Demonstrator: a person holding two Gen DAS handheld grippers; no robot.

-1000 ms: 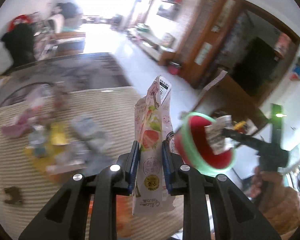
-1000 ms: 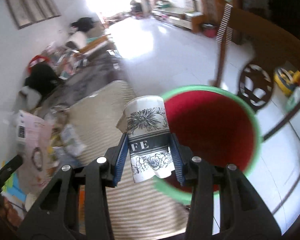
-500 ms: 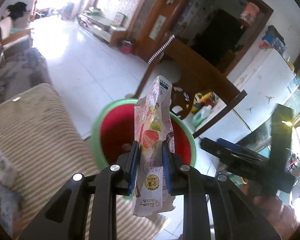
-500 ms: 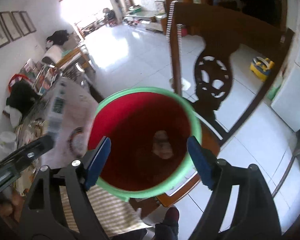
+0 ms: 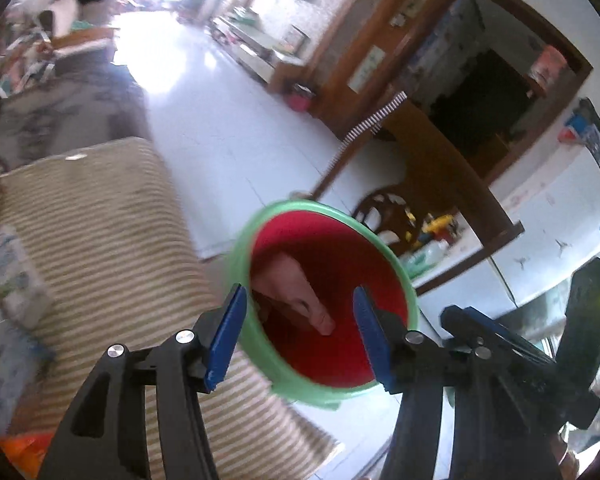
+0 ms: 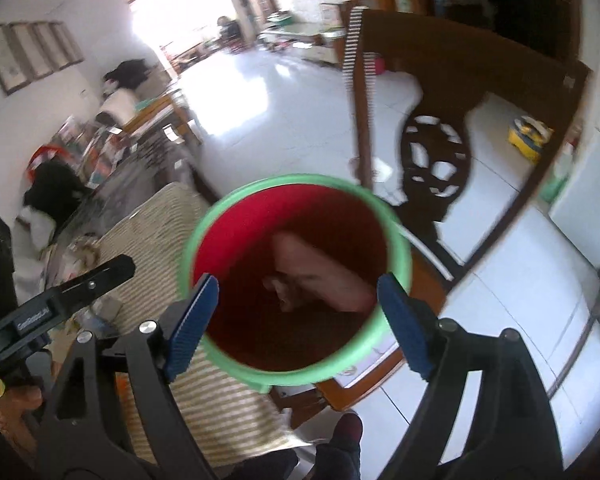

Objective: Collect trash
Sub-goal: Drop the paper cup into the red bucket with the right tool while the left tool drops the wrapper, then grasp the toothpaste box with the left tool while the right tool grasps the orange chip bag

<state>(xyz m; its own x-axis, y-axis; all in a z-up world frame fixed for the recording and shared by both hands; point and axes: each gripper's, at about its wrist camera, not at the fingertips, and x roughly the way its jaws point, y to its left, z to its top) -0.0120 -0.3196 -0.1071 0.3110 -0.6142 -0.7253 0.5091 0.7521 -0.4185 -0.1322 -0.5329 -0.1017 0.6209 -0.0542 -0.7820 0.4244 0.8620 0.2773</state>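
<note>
Both grippers, left gripper (image 5: pixel 298 320) and right gripper (image 6: pixel 298 314), hang over the red, green-rimmed plastic bin (image 6: pixel 236 216); fingers opening, nothing between; pale wrappers (image 6: pixel 320 276) lie inside.

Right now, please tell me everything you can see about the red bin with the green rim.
The red bin is round and looks like plastic, red inside with a light green rim. It stands open and upright beside the striped cushion. Pale pieces of trash lie inside it. Both grippers hang above its mouth, holding nothing.

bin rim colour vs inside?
The bin has a light green rim and a red inside. The right wrist view shows it best.
</note>
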